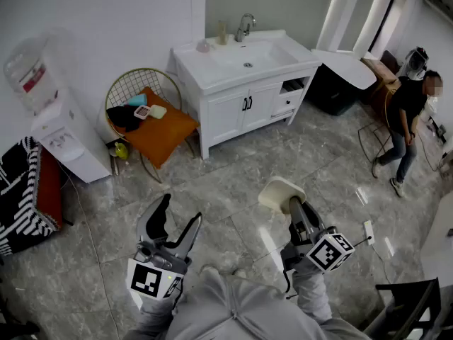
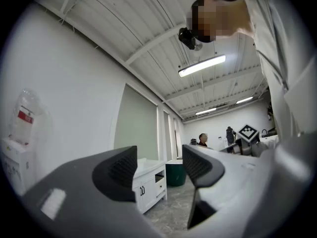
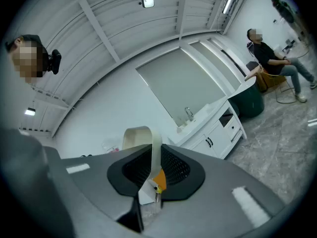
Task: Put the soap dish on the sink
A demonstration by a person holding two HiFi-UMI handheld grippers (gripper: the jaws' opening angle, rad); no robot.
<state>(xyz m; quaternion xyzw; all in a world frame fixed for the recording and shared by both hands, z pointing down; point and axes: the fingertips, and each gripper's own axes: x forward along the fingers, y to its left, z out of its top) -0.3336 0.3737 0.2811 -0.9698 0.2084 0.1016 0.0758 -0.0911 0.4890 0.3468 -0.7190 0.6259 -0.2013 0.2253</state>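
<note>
Right gripper (image 1: 292, 205) clamped on the soap dish (image 1: 279, 190), its edge pinched between the jaws; dish is up over the floor, well apart from the sink (image 1: 233, 73) across the room; left gripper (image 1: 181, 214) jaws apart, nothing between them; pickup looks done; left to do: carry to the vanity, set dish on sink top, release.

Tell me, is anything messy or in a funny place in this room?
Yes. Small things, a pale bar and a pink grid tray, lie on the orange chair instead of the sink. The right tongs hold a cream soap dish in mid-air.
</note>
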